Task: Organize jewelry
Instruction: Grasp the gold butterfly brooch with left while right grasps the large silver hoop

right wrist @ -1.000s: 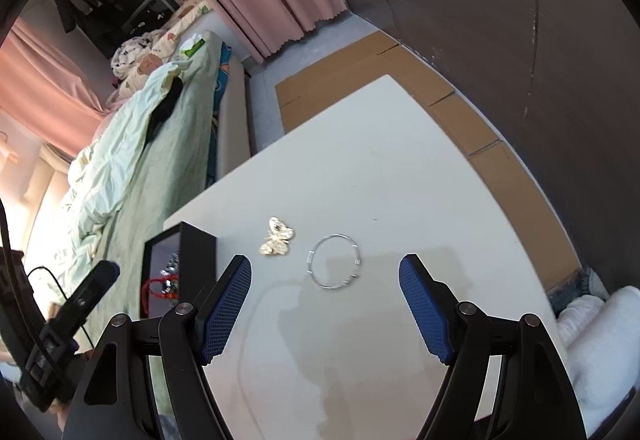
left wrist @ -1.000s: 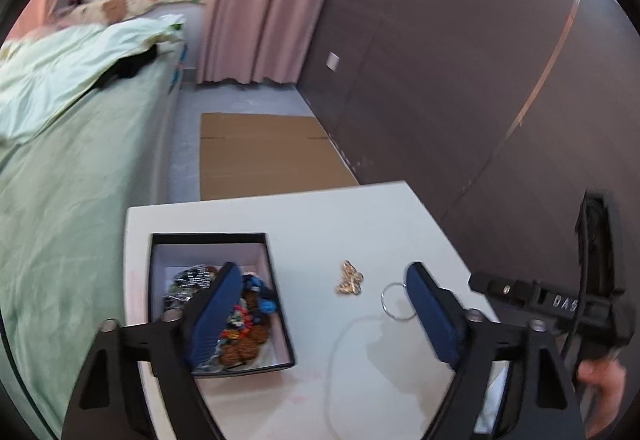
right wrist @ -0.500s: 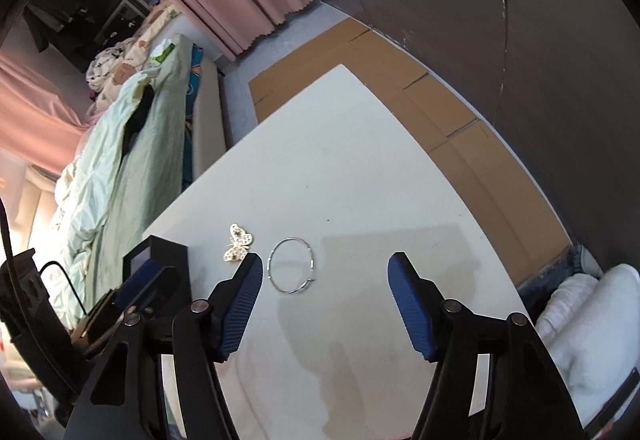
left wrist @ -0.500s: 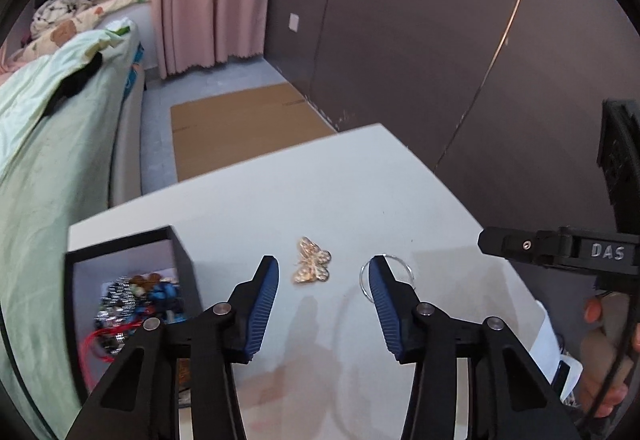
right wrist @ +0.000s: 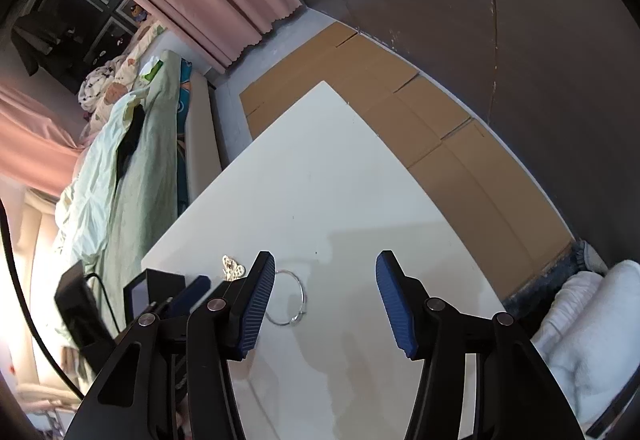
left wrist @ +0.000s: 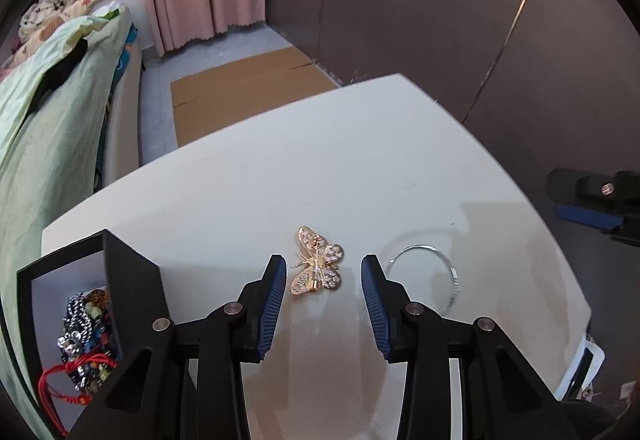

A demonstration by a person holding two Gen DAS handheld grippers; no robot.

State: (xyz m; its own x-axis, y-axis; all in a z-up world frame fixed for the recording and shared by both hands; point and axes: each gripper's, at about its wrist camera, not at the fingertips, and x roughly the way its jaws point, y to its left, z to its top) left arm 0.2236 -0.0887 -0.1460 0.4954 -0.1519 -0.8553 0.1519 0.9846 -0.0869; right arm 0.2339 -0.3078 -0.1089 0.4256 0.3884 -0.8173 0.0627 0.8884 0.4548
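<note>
A gold butterfly brooch (left wrist: 317, 262) lies on the white table (left wrist: 320, 160). My left gripper (left wrist: 323, 272) is open with its blue pads on either side of the brooch, not touching it. A thin silver ring bangle (left wrist: 425, 276) lies just right of it. A black jewelry box (left wrist: 120, 280) with beads and a red cord stands at the left. My right gripper (right wrist: 325, 272) is open and empty above the table, the bangle (right wrist: 290, 298) beside its left finger. The brooch (right wrist: 233, 269) and box (right wrist: 138, 294) show at its left.
A bed with a green quilt (left wrist: 48, 128) runs along the left. Flattened cardboard (left wrist: 240, 88) lies on the floor beyond the table. A dark wall (left wrist: 440, 0) stands on the right. White cloth (right wrist: 592, 332) lies low right of the table.
My left gripper has moved right from over the box, narrowed, and now straddles the brooch. My right gripper has drifted right, so the bangle sits by its left finger.
</note>
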